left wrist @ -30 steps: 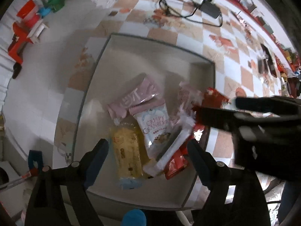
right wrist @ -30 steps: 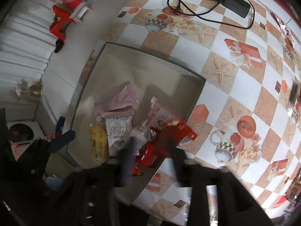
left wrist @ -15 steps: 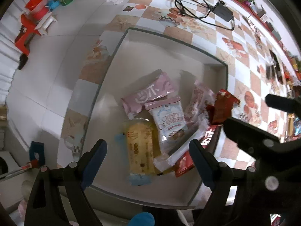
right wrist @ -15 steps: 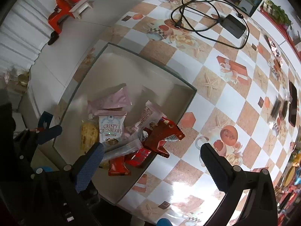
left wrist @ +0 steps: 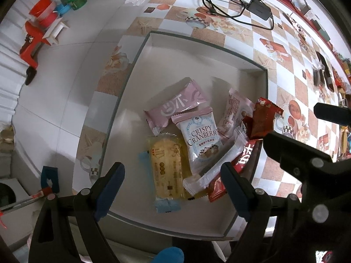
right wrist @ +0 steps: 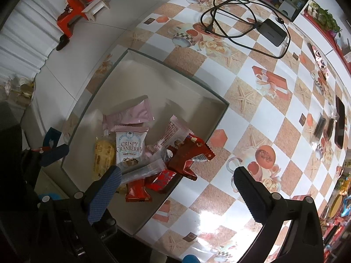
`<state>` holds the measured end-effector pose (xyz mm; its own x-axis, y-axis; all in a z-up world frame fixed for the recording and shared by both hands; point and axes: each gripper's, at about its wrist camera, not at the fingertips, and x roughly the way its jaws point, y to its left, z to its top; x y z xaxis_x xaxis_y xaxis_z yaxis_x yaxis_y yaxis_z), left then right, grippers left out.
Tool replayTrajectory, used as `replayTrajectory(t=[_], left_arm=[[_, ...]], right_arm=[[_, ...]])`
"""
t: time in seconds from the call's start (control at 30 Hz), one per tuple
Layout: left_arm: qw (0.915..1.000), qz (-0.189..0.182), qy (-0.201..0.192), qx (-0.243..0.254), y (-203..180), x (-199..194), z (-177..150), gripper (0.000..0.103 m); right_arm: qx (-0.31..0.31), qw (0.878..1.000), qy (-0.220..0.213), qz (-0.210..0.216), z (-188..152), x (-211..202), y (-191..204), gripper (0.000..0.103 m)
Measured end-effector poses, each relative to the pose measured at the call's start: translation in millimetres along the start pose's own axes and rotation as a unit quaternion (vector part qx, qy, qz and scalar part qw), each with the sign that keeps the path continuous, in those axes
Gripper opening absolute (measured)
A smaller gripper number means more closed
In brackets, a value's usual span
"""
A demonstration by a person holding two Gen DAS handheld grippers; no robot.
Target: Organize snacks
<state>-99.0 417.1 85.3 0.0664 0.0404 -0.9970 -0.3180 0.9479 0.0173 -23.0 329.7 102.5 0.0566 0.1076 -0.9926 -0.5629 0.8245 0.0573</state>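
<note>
A shallow grey box (left wrist: 197, 50) (right wrist: 166, 70) on the checkered table holds several snack packets: a pink one (left wrist: 175, 107) (right wrist: 129, 116), a white "Crispy Cranberry" one (left wrist: 203, 137) (right wrist: 129, 148), a yellow biscuit pack (left wrist: 167, 168) (right wrist: 103, 155), a long white stick (left wrist: 216, 166) (right wrist: 142, 172) and red packets (left wrist: 262, 118) (right wrist: 188, 155) lying over the box's right rim. My left gripper (left wrist: 172, 189) is open and empty above the box's near edge. My right gripper (right wrist: 175, 194) is open and empty above the near right rim.
A black cable and power adapter (right wrist: 272, 31) (left wrist: 258, 8) lie on the table beyond the box. Dark phones (right wrist: 339, 122) and small items lie at the far right. Red stools and plastic basins (left wrist: 41, 28) stand on the floor at left.
My right gripper has opened and let the red packet go onto the box's right rim, then drawn back and up. My left gripper has risen slightly.
</note>
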Motion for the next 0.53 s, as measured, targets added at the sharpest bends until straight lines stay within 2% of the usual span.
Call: replayTrajectory(t=[0.33,0.53], left_arm=[[1.0,-0.004,0.004,-0.005,1.0,0.5,-0.8,0.091],[0.9994,-0.03,-0.012,-0.013,3.4,-7.0,0.6,0.091]], right_arm=[[-0.009,1.0,0.001,0.001,-0.8,-0.8,4.9,0.103],[-0.008,1.0,0.001,0.0,-1.1,-0.8,5.1,0.103]])
